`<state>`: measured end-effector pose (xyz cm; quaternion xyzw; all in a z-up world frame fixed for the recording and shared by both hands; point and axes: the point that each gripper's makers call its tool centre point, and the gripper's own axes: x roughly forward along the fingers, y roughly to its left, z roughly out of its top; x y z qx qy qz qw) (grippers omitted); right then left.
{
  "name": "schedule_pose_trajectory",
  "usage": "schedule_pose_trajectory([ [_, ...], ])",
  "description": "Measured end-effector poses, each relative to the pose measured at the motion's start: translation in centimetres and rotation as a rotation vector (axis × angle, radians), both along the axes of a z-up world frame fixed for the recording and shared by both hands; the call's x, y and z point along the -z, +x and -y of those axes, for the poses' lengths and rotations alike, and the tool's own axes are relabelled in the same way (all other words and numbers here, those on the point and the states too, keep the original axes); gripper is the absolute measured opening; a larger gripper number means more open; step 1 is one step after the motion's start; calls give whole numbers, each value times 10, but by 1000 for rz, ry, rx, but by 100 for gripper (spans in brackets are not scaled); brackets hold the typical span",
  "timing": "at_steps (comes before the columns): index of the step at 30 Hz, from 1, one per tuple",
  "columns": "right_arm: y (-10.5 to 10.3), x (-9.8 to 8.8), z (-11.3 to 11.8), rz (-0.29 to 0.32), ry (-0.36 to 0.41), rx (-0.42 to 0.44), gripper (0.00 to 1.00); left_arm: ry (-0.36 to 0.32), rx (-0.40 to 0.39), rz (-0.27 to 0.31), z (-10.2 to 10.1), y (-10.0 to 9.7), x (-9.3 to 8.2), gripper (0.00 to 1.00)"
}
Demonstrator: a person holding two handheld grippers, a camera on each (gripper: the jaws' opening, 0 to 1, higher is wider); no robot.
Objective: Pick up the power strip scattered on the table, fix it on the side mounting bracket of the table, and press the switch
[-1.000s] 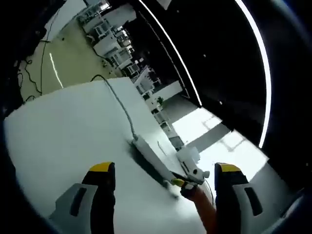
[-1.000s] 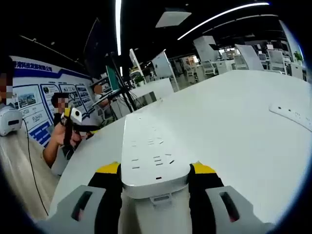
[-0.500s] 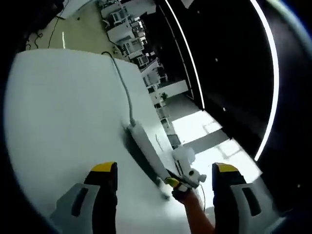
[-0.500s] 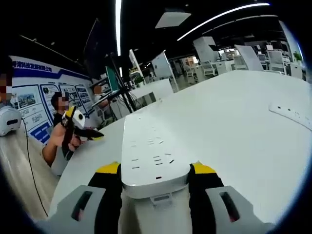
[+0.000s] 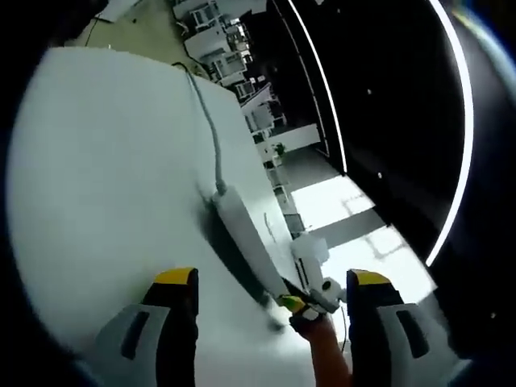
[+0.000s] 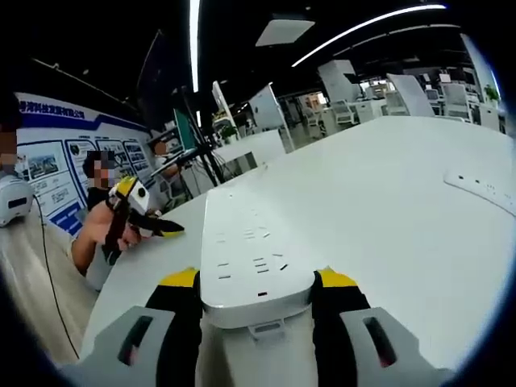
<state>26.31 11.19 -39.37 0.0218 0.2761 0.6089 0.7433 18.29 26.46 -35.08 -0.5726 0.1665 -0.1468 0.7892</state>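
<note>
A long white power strip (image 6: 250,234) lies flat on the white table (image 6: 379,210), running away from me. My right gripper (image 6: 258,282) is shut on its near end, yellow-tipped jaws against both sides. In the left gripper view the same power strip (image 5: 246,238) lies slantwise with its grey cord (image 5: 211,129) trailing off over the table, and the right gripper (image 5: 294,303) grips its near end. My left gripper (image 5: 272,280) is open in the air above the table, nothing between its jaws. The left gripper (image 6: 168,230), held in a hand, reaches over the table's left edge.
A second white power strip (image 6: 484,188) lies near the table's right edge. A seated person (image 6: 101,222) is at the table's left side, with a stand (image 6: 201,157) and screens behind. Desks and chairs (image 5: 214,28) stand beyond the table's far end.
In the right gripper view the left gripper has come to the right, over the table's edge toward the strip. The left gripper view has tilted. The right gripper and strip have stayed still.
</note>
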Motion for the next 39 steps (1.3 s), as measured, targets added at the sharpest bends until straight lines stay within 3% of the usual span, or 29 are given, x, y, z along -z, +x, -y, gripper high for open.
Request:
schedule_pose_trajectory([
  [2,0,0,0,3,-2,0,50,-36,-11,-10,2,4,0,79],
  [8,1,1,0,10,-5,6,50,0,-10,-27,6,18,6,78],
  [18,2,1,1,10,-5,6,50,-48,-33,-51,13,36,7,75],
  [27,1,0,1,7,2,8,50,-132,-70,-64,6,57,5,76],
  [39,1,1,1,13,-4,7,50,-137,-88,-87,7,78,9,73],
])
